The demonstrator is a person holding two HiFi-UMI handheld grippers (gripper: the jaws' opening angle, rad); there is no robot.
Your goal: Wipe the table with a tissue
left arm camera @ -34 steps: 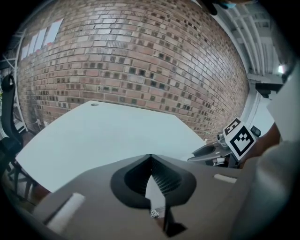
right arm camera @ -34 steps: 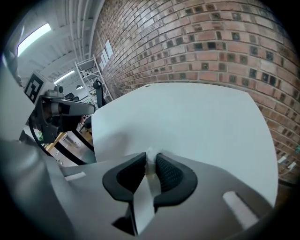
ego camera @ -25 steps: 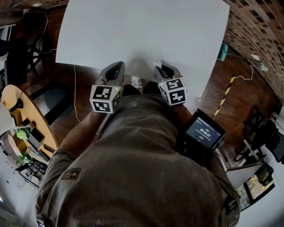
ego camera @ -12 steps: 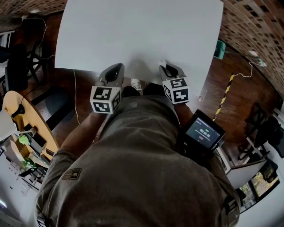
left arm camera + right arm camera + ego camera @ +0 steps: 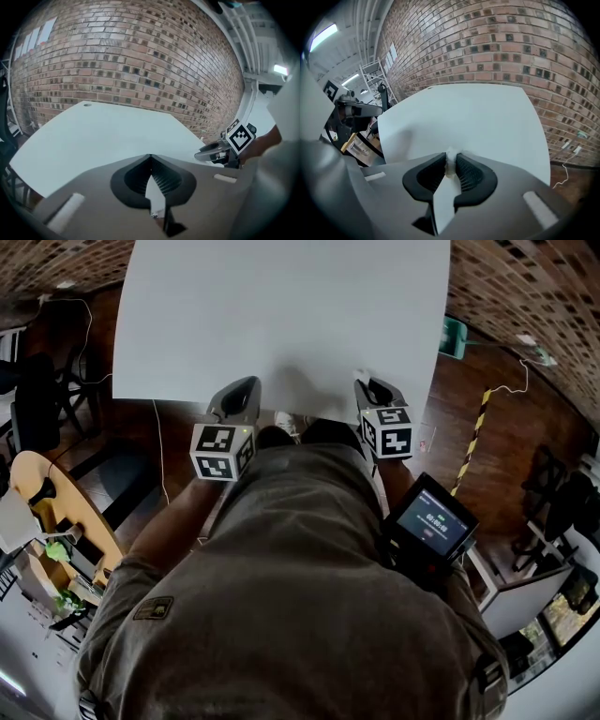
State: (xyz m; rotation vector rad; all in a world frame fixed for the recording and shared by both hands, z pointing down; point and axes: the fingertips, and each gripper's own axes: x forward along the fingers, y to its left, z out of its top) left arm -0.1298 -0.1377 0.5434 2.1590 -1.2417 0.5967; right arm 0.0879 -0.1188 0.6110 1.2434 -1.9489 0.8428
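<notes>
The white table fills the top of the head view. My right gripper sits at the table's near edge on the right, shut on a small wad of white tissue. In the right gripper view the tissue is pinched between the jaws of the right gripper, its tip poking out over the table. My left gripper hovers at the near edge further left. Its jaws meet in the left gripper view with nothing in them. The right gripper also shows there, off to the right.
A brick wall stands behind the table. A handheld device with a lit screen hangs at the person's right hip. A round wooden table with clutter is at the left. Cables and a green object lie on the wooden floor.
My right gripper has slid to the right along the table's near edge with the tissue in it. The left gripper has stayed where it was.
</notes>
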